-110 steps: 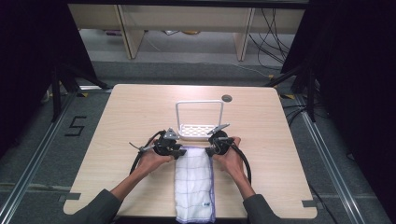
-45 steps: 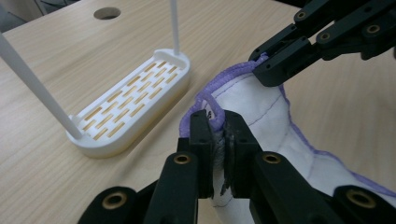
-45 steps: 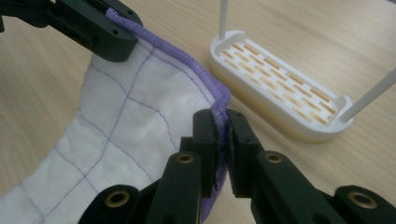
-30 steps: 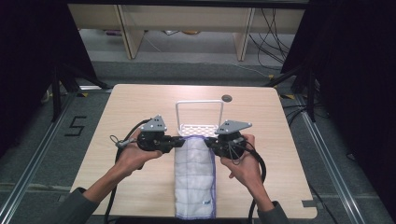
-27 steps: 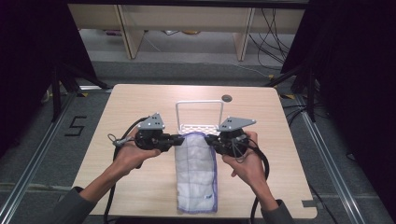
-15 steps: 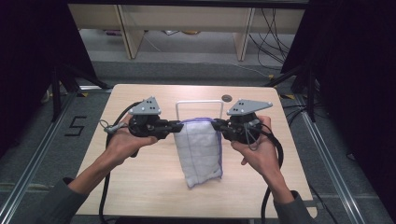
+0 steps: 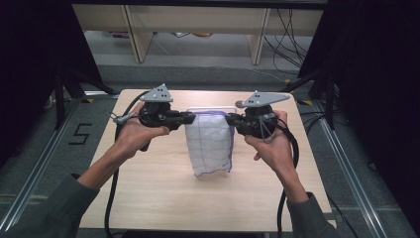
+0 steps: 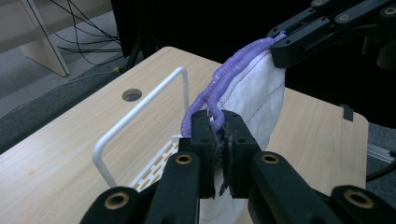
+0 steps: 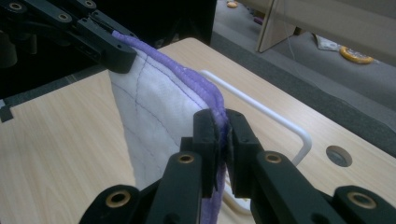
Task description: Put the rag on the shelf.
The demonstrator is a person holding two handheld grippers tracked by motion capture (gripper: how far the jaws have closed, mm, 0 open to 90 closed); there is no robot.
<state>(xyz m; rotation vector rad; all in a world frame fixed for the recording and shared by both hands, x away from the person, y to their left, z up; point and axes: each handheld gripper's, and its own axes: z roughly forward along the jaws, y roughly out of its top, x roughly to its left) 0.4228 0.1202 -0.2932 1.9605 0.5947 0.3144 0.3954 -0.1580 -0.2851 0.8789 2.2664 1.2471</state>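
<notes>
Sleeves and forearms came in from the near edge of the wooden surface (image 7: 163, 198), and we held a hand-held gripper in each hand above it. Our left hand (image 7: 132, 136) carried the left hand-held gripper (image 7: 190, 118), and our right hand (image 7: 271, 146) carried the right hand-held gripper (image 7: 229, 119); a black cable trailed from each toward the near edge. Between them hung a white quilted cloth (image 7: 210, 144) with a purple stitched edge, its top hem stretched from one hand-held gripper to the other and its lower end hanging free, apparently clear of the surface.

We saw in the left gripper view that the left hand-held gripper (image 8: 219, 123) was clenched on the purple hem of the cloth (image 8: 254, 100), the jaws nearly together with the fabric pinched between them. The right gripper view gave the same for the other side: the right hand-held gripper (image 9: 222, 123) was clamped on the top corner of the cloth (image 9: 149, 116), with the hem running off to the far hand-held gripper.

Beyond the cloth stood a white wire rack (image 8: 140, 114) with a slotted base and an upright loop-shaped frame, resting on the surface. Farther still, a round hole (image 8: 131, 94) was cut into the surface near its far edge. Past that edge we saw grey floor, pale wooden furniture legs (image 7: 136, 29) and loose black cables (image 7: 287, 25).
</notes>
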